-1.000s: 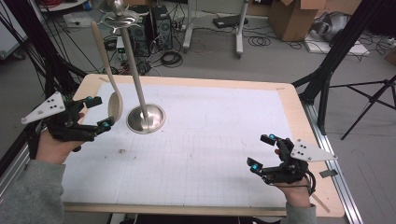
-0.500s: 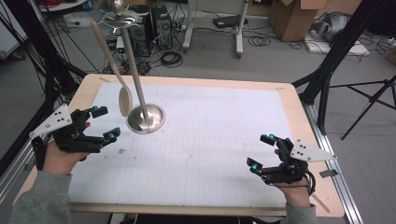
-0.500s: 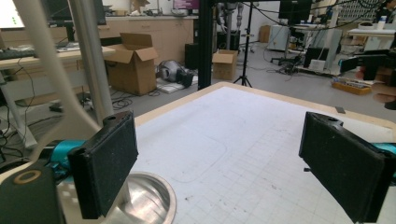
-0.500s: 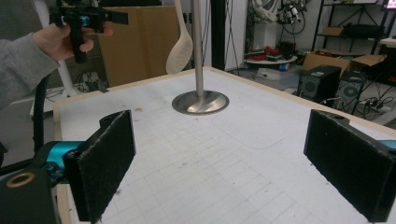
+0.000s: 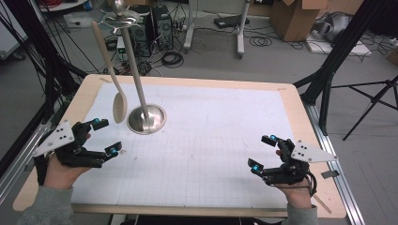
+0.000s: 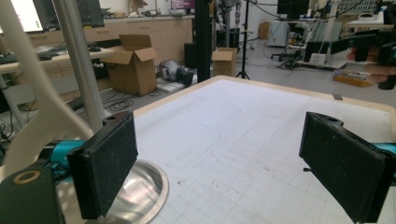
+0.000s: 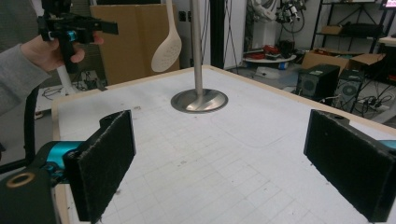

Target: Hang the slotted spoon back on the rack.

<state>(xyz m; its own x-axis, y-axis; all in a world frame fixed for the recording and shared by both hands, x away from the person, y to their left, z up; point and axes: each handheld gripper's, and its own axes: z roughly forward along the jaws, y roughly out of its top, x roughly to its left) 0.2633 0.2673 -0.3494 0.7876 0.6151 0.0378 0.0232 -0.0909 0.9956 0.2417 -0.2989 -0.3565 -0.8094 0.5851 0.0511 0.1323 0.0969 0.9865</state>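
Observation:
A metal stand rises from a round base [image 5: 146,119] on the table's left half, its thin pole [image 5: 133,61] leaning up to a top fitting. A pale long-handled spoon [image 5: 120,107] hangs from that top, its bowl just left of the base and free of both grippers. My left gripper [image 5: 105,137] is open, a little nearer than the spoon bowl and apart from it. Between its pads [image 6: 105,168] I see the base [image 6: 140,196] and the pole [image 6: 79,60]. My right gripper [image 5: 264,153] is open over the near right of the mat, empty, facing the stand [image 7: 200,100] and spoon [image 7: 167,44].
A white gridded mat [image 5: 211,140] covers the wooden-edged table [image 5: 300,112]. Black frame legs [image 5: 328,70] and a tripod stand off the right side. Cardboard boxes, cables and computer cases lie on the floor behind the table.
My left gripper has drawn back from the spoon bowl toward the near left edge. The spoon hangs free and has swung slightly. The right gripper has stayed put.

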